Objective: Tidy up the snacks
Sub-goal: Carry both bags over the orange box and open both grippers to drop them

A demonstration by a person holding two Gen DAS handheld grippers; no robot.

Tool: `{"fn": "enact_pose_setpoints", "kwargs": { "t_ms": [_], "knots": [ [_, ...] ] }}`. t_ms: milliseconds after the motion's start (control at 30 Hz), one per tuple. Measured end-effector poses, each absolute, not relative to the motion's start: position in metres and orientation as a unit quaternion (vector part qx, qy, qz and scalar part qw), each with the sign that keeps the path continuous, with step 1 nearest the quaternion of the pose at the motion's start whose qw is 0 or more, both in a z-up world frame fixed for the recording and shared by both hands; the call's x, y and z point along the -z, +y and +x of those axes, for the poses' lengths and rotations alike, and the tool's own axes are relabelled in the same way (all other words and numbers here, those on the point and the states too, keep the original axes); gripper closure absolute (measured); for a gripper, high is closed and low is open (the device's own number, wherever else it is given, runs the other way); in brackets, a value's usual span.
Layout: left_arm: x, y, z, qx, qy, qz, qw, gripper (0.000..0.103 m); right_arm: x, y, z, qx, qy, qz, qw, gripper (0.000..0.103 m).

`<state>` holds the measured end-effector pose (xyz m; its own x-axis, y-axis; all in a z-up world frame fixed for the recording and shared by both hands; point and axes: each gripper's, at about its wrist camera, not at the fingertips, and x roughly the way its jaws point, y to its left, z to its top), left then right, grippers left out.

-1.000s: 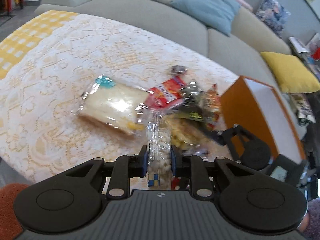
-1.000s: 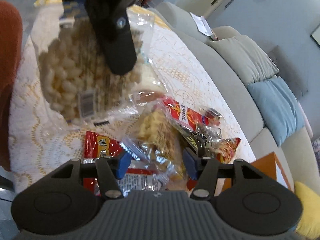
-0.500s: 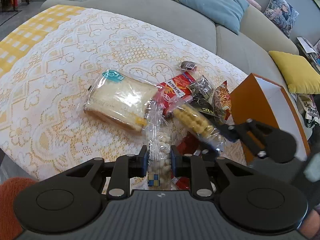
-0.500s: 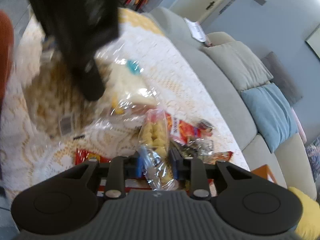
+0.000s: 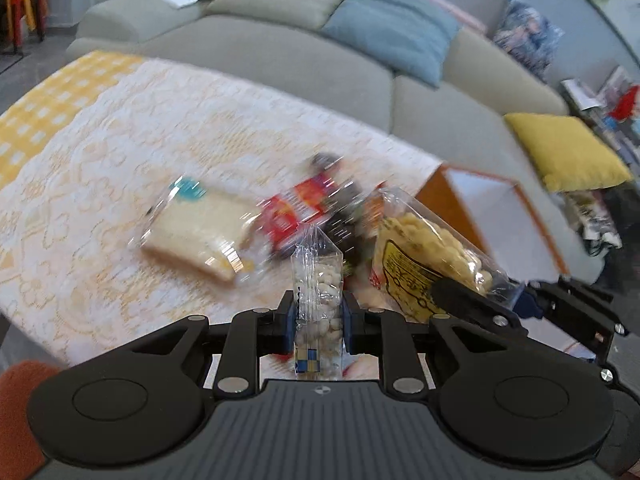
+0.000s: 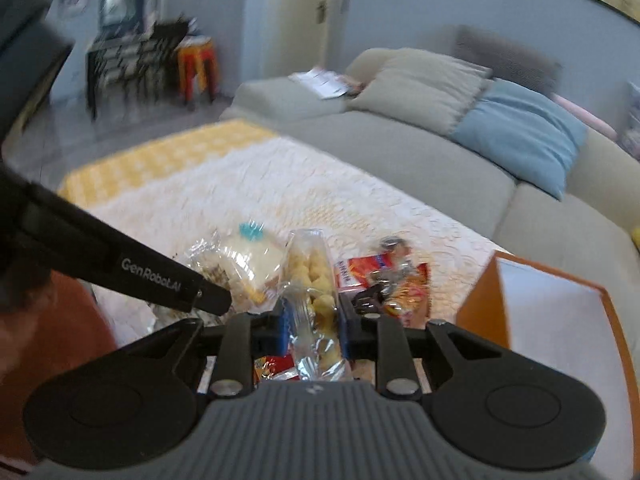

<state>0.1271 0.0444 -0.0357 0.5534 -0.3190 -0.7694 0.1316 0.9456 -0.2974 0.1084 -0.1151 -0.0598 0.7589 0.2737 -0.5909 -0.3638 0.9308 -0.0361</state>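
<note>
Snacks lie in a loose pile on the lace tablecloth [image 5: 100, 216], and two of them are up in the grippers. The left gripper [image 5: 318, 322] is clamped on a narrow clear bag of pale puffs [image 5: 318, 292], which stands upright between its blue pads. The right gripper [image 6: 312, 330] is closed on a clear bag of yellow corn puffs [image 6: 310, 276], held above the table; the left wrist view shows this bag [image 5: 424, 260] raised just right of the left gripper. Beyond them on the cloth lies a wrapped sandwich [image 5: 200, 232] with a teal label, and beside it a red snack packet [image 5: 296, 208] against a heap of darker wrappers, blurred. An orange box [image 6: 560, 312] with a white interior stands at the right edge of the table, near the pile. Behind the table runs a grey sofa [image 5: 280, 64] with a blue cushion [image 5: 396, 44] and a yellow cushion [image 5: 564, 152].
</note>
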Motion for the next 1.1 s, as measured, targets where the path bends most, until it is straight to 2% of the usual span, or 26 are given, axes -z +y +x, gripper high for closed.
{"fn": "enact_pose_setpoints", "kwargs": {
  "t_ms": [233,467,800,1100],
  "knots": [
    [-0.001,-0.014,0.134,0.188,0.415,-0.078,0.887,0.079,0.028,-0.173,0.089,-0.107,0.279,-0.002,0.954,0.082],
    [-0.017,-0.08,0.153,0.25,0.402,-0.073,0.878,0.079,0.016,-0.226,0.094,-0.017,0.287,0.006,0.958,0.082],
    [0.019,-0.156,0.179,0.259,0.446,-0.027,0.856,0.079,0.053,-0.283,0.121,0.027,0.377,-0.022,0.926,0.082],
    [0.055,-0.182,0.197,0.262,0.494,0.007,0.829,0.079,0.09,-0.299,0.143,0.004,0.446,-0.049,0.894,0.082]
  ]
}}
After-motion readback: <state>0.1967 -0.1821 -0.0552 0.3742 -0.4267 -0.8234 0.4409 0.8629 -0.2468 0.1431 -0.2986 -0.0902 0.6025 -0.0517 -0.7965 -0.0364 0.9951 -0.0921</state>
